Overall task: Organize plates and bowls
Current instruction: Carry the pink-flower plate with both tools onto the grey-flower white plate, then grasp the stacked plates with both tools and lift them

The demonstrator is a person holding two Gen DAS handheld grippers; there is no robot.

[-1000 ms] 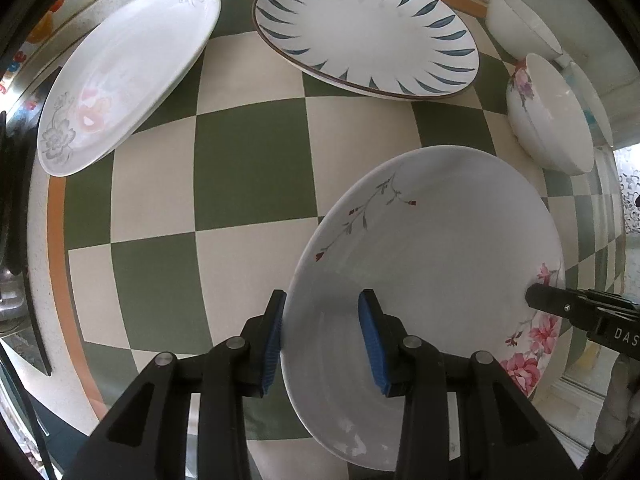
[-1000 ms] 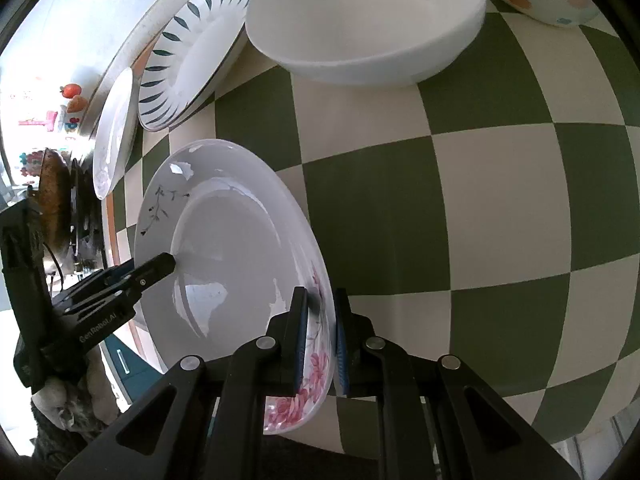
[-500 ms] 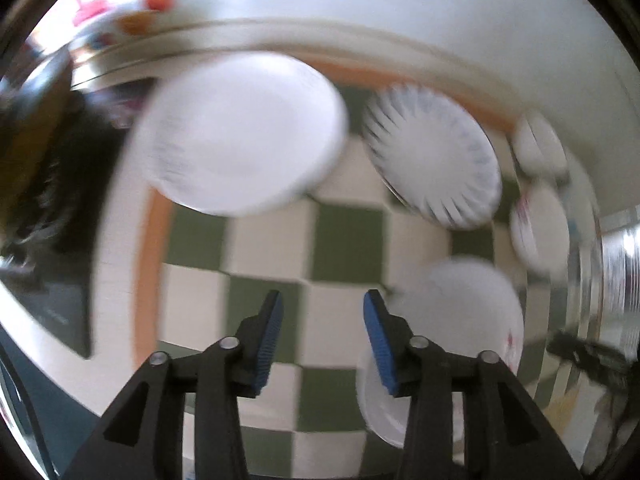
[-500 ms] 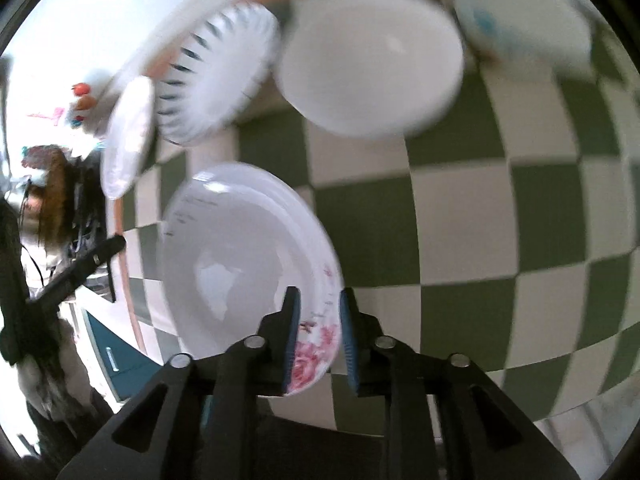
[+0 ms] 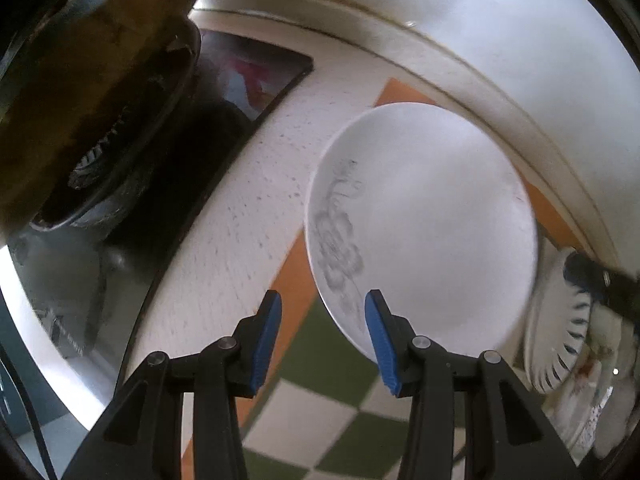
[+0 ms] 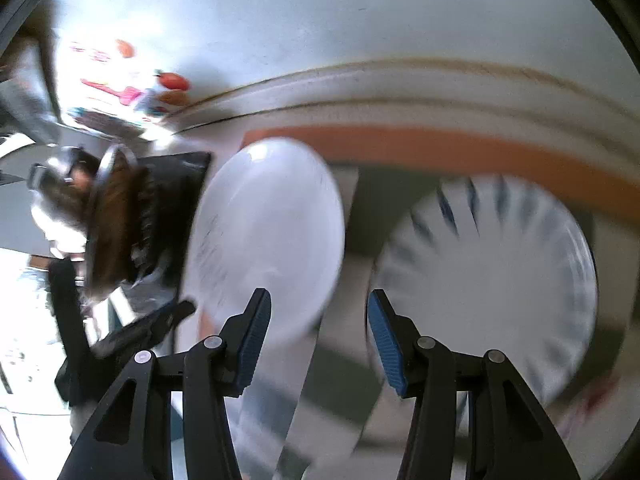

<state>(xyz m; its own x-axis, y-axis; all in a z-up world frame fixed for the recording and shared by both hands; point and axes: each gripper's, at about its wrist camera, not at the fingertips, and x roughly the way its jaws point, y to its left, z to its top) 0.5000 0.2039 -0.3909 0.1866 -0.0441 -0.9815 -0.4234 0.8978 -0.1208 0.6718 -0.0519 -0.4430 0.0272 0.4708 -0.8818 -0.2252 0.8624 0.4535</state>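
Observation:
A white plate with a grey floral print [image 5: 424, 220] lies on the checked cloth near the wall. My left gripper [image 5: 322, 336] is open and empty, its jaws at the plate's near left edge. The same plate shows blurred in the right wrist view [image 6: 268, 236]. My right gripper [image 6: 316, 340] is open and empty, between that plate and a white plate with dark blue petal marks [image 6: 492, 280]. The petal plate also shows at the right edge of the left wrist view [image 5: 560, 332]. The right gripper's tip [image 5: 600, 280] reaches over it.
A dark wok [image 5: 92, 80] sits on a black stove [image 5: 224, 120] at the left. The green and cream checked cloth [image 5: 332, 364] has an orange border. A white wall [image 6: 360, 32] runs behind. The left gripper [image 6: 140, 328] shows in the right wrist view.
My right gripper let go of the pink-flowered plate and opened. Both grippers swung left and towards the wall, to the grey-printed plate and the petal plate.

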